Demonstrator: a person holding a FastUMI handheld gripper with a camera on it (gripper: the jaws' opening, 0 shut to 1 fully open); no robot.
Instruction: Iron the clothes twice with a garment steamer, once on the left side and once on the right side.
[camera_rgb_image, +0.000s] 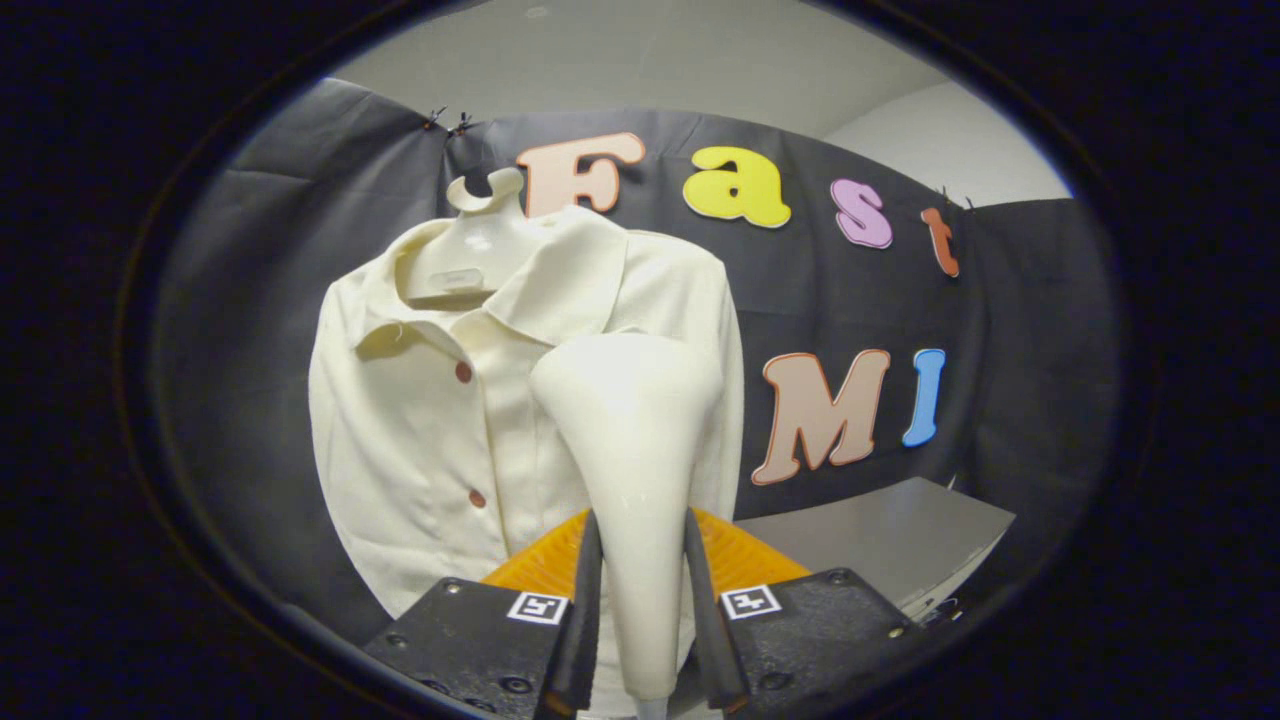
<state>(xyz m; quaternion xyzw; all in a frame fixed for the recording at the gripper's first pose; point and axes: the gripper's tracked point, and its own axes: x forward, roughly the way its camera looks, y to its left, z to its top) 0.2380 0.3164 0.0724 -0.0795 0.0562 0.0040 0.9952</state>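
Note:
A cream button-up shirt (420, 420) with red-brown buttons hangs on a white hanger (478, 225) in front of the black cloth wall. My gripper (640, 590) is shut on the cream garment steamer (630, 420); both fingers press on its narrow handle. The steamer's wide head rises just ahead of the fingers and faces the shirt's front on the side right of the button line, covering part of the fabric. Whether the head touches the cloth I cannot tell.
A grey tabletop (890, 540) lies low to the right of the shirt, against the black cloth wall (1020, 330). White wall and ceiling show above the cloth.

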